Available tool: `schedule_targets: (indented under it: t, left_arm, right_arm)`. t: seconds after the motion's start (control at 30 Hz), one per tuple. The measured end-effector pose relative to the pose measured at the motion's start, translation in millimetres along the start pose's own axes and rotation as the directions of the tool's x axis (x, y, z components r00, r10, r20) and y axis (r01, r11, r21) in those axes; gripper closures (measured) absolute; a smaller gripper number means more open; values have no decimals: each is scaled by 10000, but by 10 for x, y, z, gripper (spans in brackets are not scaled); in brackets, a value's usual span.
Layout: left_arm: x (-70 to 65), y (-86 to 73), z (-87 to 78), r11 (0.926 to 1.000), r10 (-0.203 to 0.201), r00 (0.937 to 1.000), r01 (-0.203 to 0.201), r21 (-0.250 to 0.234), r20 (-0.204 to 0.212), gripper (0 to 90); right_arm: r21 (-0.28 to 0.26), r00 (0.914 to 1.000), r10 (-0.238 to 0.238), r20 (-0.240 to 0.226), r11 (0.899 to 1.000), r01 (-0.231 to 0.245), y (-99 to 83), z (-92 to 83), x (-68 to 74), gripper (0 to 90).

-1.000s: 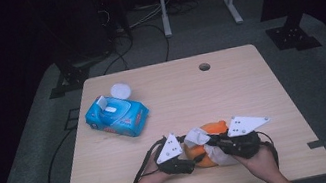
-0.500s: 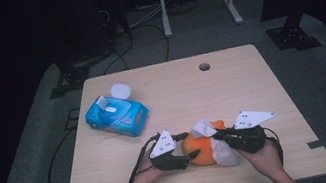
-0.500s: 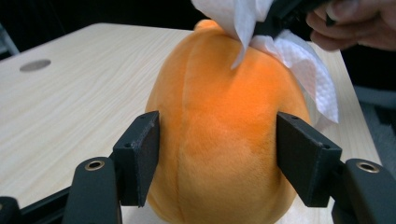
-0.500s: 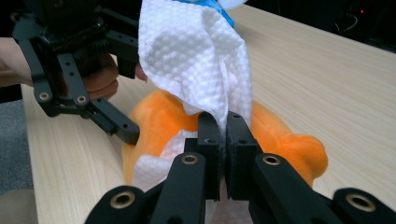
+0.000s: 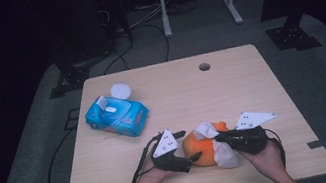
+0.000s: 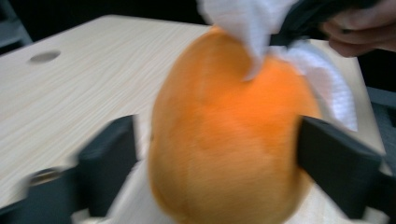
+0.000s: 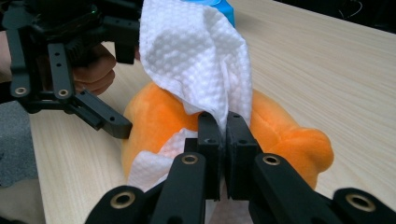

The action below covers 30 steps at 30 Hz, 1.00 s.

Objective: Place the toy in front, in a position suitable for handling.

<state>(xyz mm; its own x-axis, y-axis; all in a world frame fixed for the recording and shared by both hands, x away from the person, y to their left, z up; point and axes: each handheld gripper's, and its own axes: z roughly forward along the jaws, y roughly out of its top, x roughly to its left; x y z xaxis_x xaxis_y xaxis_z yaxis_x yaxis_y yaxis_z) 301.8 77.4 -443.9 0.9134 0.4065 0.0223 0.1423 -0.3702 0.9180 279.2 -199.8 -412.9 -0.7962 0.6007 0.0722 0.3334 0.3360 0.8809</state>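
Toy: orange plush toy [image 5: 200, 148] at table's [image 5: 231, 89] six o'clock edge | soft, light, squashy; hold its fat middle | left gripper [image 5: 184, 146] just opened wide around toy, jaws not pressing | right gripper [image 7: 223, 122] pinching white wipe [image 7: 201, 56] on toy.

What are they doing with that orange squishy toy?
A person is wiping an orange plush toy on the wooden table. The right gripper is shut on a white wipe and holds it against the toy. The left gripper has its jaws wide around the toy's other side; they have just been opening, and whether they press on it is hard to tell. A blue wipes pack sits farther back.
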Motion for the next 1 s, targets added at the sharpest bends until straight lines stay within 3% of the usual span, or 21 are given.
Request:
schedule_targets:
  t: [0.1,0.13,0.2,0.23,0.27,0.4,0.47,0.6,0.67,0.83,0.9,1.0]
  left_arm:
    - [42,7,45,9973,-715,9974,715,148,-49,0]
    - [42,7,65,9971,-729,9973,727,224,69,0]
    - [12,0,93,9992,-357,9981,347,205,497,15]
    - [-9,-3,92,10000,34,9963,-39,66,856,115]
    - [-28,2,96,9994,336,9964,-341,52,772,175]
    - [-45,17,64,9964,846,9944,-847,-11,627,415]
    - [-51,5,52,9945,1042,9930,-1037,-122,560,472]
    - [-25,-4,17,9900,1406,9880,-1397,-188,636,509]
    - [-5,-7,-13,9877,1560,9857,-1552,-172,641,509]
    - [67,-44,-104,9866,1628,9842,-1614,-253,700,508]
    - [74,-64,-98,9846,1744,9815,-1726,-280,795,504]
    - [126,-89,-121,9864,1641,9827,-1632,-171,863,494]
  right_arm:
    - [36,9999,64,-101,10000,-64,-2,-5,4,857]
    - [60,9999,15,-121,10000,-15,-1,-5,10,857]
    - [93,9997,75,-229,9999,-73,11,-6,24,857]
    - [72,9997,19,-236,10000,-18,25,-10,34,857]
    - [16,9998,-54,-214,10000,55,45,-15,49,857]
    - [-357,9989,-358,-298,9988,347,122,-8,89,856]
    - [-379,9984,-495,-277,9981,484,145,5,106,856]
    - [-253,9975,-624,-341,9978,615,131,16,95,856]
    - [-158,9971,-736,-190,9972,733,113,-12,62,857]
    - [-16,9983,-326,474,9995,327,22,-137,-69,856]
    - [-365,9995,-109,284,9993,120,42,-145,-66,856]
    - [-414,9984,-556,47,9976,558,105,-78,37,855]
